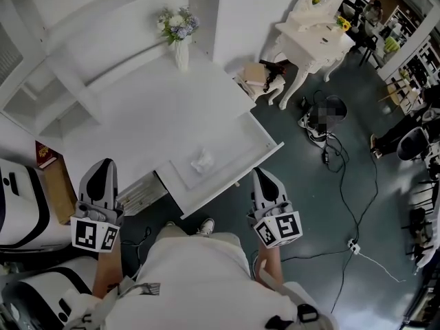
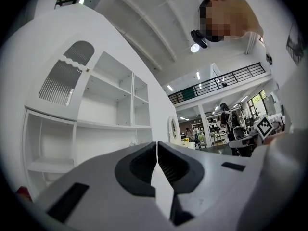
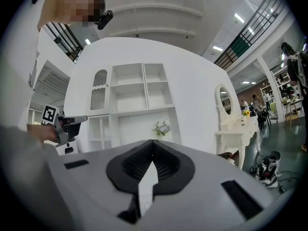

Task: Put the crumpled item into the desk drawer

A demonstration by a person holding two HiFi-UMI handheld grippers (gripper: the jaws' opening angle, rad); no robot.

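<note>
Both pairs of jaws are pressed together with nothing between them. The left gripper (image 1: 103, 167) and the right gripper (image 1: 261, 175) are held about level, one on either side of the open drawer (image 1: 240, 176), and neither touches it. I judge this to be the pose of hands with nothing left to carry. The drawer juts out from under the white worktop (image 1: 158, 108). The crumpled item (image 1: 203, 161), a small white wad, lies alone on the drawer's floor near the middle. The placing looks done, though the drawer stands open. A vase of flowers (image 1: 178, 36) stands at the worktop's far edge.
</note>
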